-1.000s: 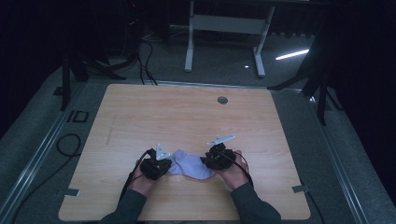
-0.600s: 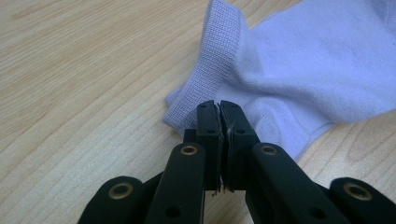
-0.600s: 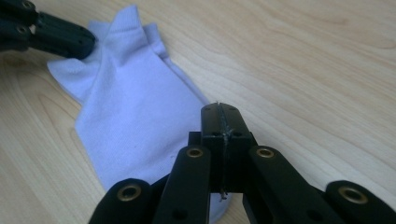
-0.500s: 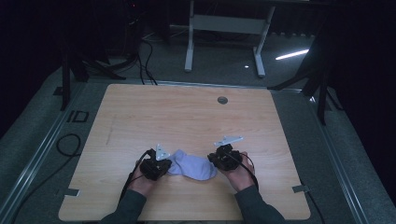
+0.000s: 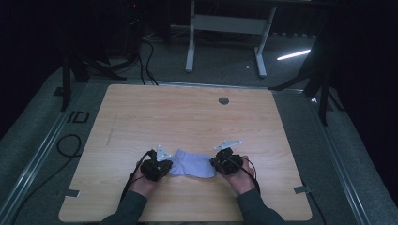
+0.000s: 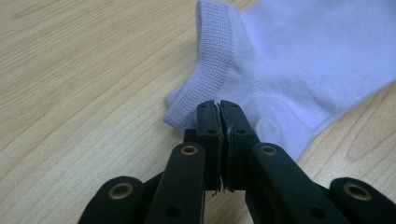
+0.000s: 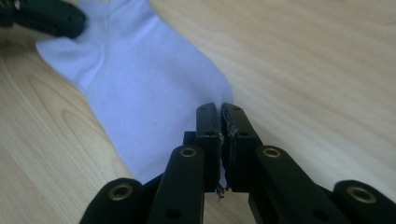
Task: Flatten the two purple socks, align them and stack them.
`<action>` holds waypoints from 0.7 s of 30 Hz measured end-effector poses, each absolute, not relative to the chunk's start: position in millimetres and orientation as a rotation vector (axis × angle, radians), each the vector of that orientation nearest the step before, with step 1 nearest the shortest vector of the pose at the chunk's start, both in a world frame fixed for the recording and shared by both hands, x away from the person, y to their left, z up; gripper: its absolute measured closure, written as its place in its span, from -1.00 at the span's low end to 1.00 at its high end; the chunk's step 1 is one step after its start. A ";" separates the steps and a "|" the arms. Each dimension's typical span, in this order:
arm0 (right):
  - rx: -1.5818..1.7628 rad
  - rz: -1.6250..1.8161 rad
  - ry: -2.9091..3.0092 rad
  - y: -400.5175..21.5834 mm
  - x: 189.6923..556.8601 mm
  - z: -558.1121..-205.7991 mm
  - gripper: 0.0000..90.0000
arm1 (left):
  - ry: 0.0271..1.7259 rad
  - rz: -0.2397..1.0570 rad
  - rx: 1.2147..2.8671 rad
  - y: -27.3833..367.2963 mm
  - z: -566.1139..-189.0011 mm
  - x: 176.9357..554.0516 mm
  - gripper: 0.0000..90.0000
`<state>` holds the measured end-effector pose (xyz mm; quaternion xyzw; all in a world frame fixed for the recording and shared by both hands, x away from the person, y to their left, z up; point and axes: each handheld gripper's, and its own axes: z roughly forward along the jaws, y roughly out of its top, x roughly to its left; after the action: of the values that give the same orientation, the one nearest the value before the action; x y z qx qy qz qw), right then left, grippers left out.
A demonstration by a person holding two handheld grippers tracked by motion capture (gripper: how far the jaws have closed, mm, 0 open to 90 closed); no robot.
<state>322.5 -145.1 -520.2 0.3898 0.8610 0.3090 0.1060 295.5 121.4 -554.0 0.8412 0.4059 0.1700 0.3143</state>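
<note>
Nearest to me, the person's sleeves are cut off by the bottom edge of the high view, so only forearms and hands show. The left gripper (image 5: pixel 162 165) is pinched tight on the cuff end of a pale lilac sock (image 5: pixel 192 165); in the left gripper view (image 6: pixel 219 109) the jaws meet with the ribbed edge of the sock (image 6: pixel 289 70) caught between them, though the fabric actually clamped is hidden behind the black tips. The right gripper (image 5: pixel 220 164) has just been closing and now clamps the toe end; in the right gripper view (image 7: pixel 220 112) a sliver of sock (image 7: pixel 140 93) shows in the seam between the jaws, and the very tip of the toe is covered by them. At the top left corner of that view the other gripper (image 7: pixel 46 18) is dark, blurred and cut off.

The sock lies flat on the wooden table (image 5: pixel 187 117), near its front edge, stretched between the two grippers. Its underside cannot be seen.

Farther off, a small round grommet (image 5: pixel 224 100) sits near the table's back edge. Beyond it the room is very dark: the legs of a white stand (image 5: pixel 225 37) and some cables (image 5: pixel 145 51) on the floor can just be made out.
</note>
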 end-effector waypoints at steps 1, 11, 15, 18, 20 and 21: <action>1.146 0.916 2.529 -147.4 323.2 -517.4 0.90 | 1.070 0.448 2.217 121.4 -554.0 295.4 0.93; 1.155 0.848 2.559 -147.1 329.2 -534.6 0.48 | 1.074 0.440 2.215 121.4 -553.9 293.8 0.93; 1.171 0.805 2.549 -147.6 330.9 -540.6 0.25 | 1.076 0.439 2.211 121.5 -554.0 293.5 0.92; 1.182 0.801 2.546 -148.4 332.0 -542.0 0.23 | 1.077 0.442 2.209 121.6 -554.1 293.4 0.90; 1.193 0.798 2.534 -148.9 332.7 -541.7 0.18 | 1.075 0.459 2.204 121.8 -554.0 292.9 0.85; 1.197 0.801 2.533 -149.3 332.9 -541.2 0.16 | 1.074 0.465 2.199 122.1 -553.9 292.9 0.80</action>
<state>332.9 -149.3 -541.2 0.4082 0.8637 0.2731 0.1135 292.9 122.1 -553.9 0.8366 0.4084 0.1768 0.3194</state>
